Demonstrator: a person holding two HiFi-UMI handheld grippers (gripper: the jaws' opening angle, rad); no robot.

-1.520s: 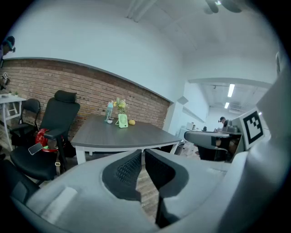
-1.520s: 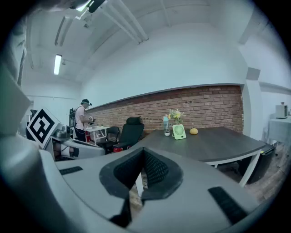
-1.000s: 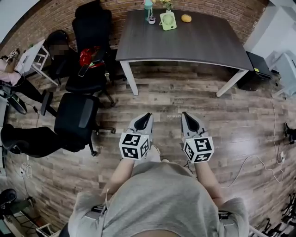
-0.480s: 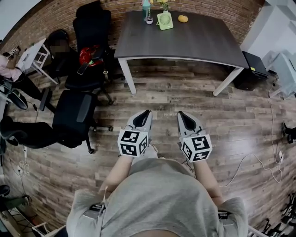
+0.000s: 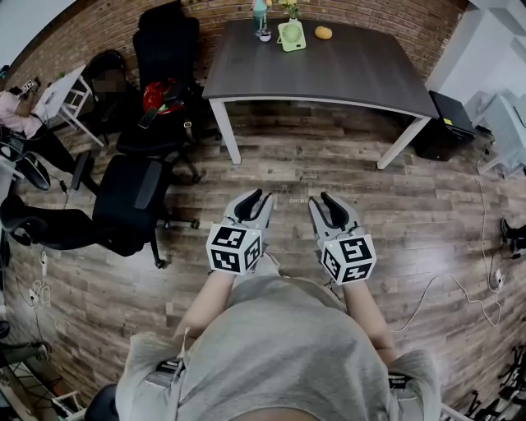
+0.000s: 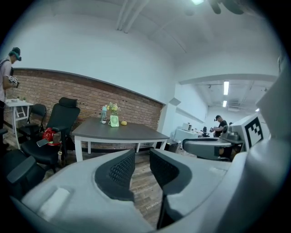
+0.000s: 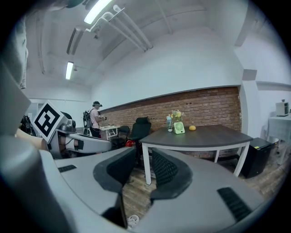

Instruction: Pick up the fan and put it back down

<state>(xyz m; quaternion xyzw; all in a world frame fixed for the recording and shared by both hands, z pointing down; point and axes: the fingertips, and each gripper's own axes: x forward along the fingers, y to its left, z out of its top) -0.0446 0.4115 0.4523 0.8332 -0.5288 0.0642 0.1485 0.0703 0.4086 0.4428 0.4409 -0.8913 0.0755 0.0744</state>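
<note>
At the far edge of the dark grey desk point(image 5: 345, 74) with white legs, close to the brick wall, the small pale-green fan point(image 5: 291, 35) stands upright. It sits between a teal bottle point(image 5: 260, 14) and a round orange fruit point(image 5: 324, 33), untouched and well apart from both tongs.

The left tongs point(image 5: 253, 197) and the right tongs point(image 5: 326, 200) are held side by side in front of the person's body. They are above the wooden plank floor point(image 5: 329, 164) and both point toward the desk. Their jaws have just been opening and now stand a little way apart. Nothing is between either pair; each gripper view shows only floor through the gap, with the desk beyond. Judging by this, the tongs are being readied early, since the fan is out of reach and the walk to the desk is not yet made.

No brand or label can be read on the fan or the bottle; both are too small. The only print is the black-and-white square patterns on the tongs' cubes, which form no words.
</note>
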